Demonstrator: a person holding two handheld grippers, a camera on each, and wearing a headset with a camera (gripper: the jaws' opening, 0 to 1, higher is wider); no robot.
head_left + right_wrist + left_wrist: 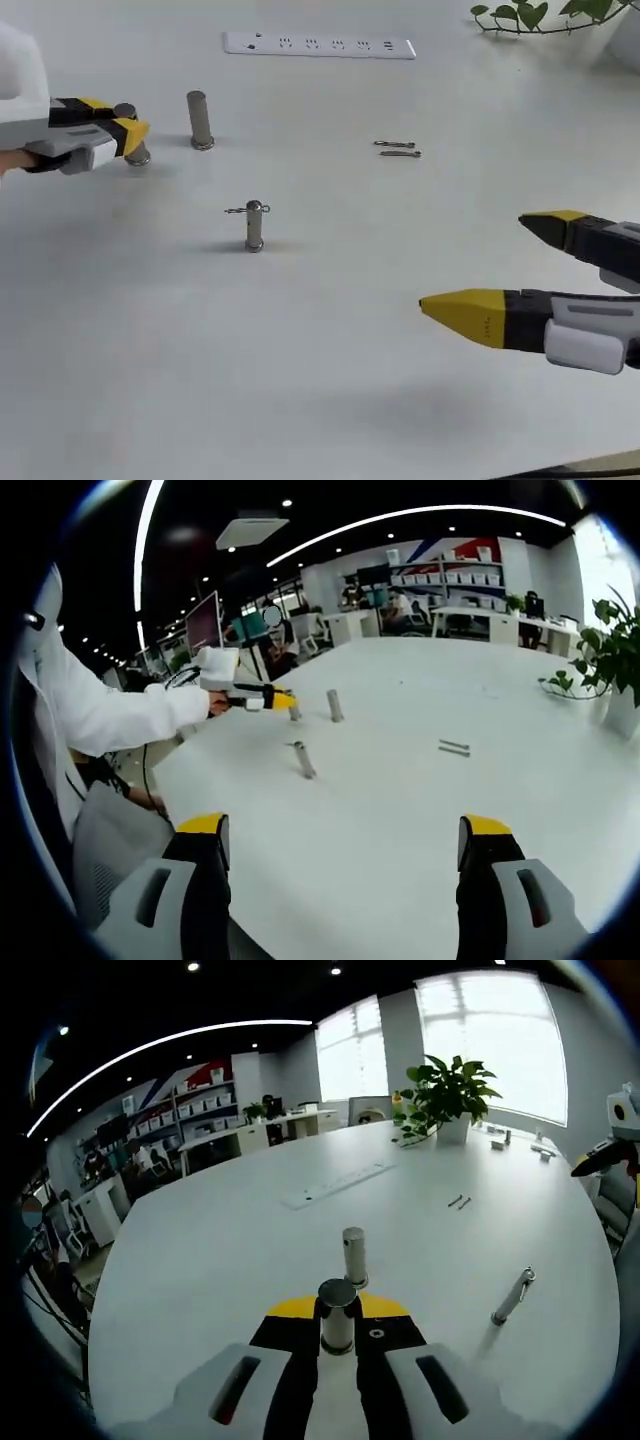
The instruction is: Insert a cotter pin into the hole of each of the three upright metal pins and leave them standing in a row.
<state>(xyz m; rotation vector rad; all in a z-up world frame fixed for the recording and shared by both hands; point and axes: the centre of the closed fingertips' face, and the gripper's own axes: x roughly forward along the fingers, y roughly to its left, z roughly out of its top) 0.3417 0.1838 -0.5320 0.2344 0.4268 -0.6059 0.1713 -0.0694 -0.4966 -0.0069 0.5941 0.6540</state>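
head view: my left claw (125, 124) clamped on far-left pin (138, 155), likely steadying it for pinning; front pin (255, 228) already carries fitted cotter (242, 210).
left gripper view: middle pin (354, 1256) bare.
right gripper view: my right claw (345, 830) apart, empty; loose cotters (453, 747) ahead.

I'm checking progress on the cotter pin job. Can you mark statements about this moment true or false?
1. The front pin carries a cotter pin. True.
2. The right tool is shut on a cotter pin. False: it is open and empty.
3. Two loose cotter pins lie on the table. True.
4. The left tool is open. False: it is shut on the left pin.
5. The middle pin lies flat. False: it stands upright.
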